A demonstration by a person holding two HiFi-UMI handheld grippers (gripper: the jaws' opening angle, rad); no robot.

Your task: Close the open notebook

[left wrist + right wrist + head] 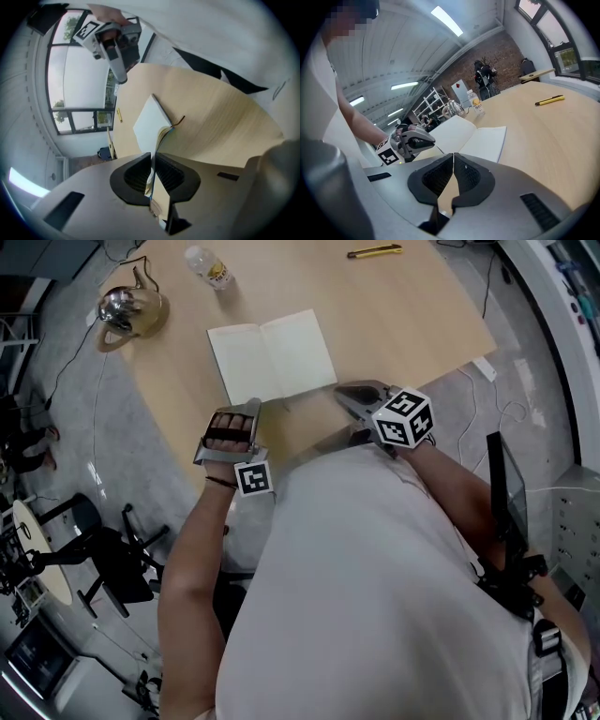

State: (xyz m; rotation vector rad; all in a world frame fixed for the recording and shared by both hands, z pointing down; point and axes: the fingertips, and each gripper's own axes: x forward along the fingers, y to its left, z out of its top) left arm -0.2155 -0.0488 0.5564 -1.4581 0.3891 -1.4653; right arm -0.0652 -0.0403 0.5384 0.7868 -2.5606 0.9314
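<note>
Both grippers sit at the near edge of the notebook (272, 357), which lies open on the table (403, 315) with its spine running away from me. I find my left gripper (251, 407) clamped nearly closed on the thin near-left edge of the notebook, which I judge must swing rightward over the spine. My right gripper (343, 396) is closed on nothing, just beside the right page.

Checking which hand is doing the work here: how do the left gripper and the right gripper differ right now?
The left gripper is clamped on an edge of the open white-paged notebook; the right gripper is shut on nothing. The left one is at the notebook's left half; the right one is clear of it, over the pale wooden table. Both have their jaws closed.
</note>
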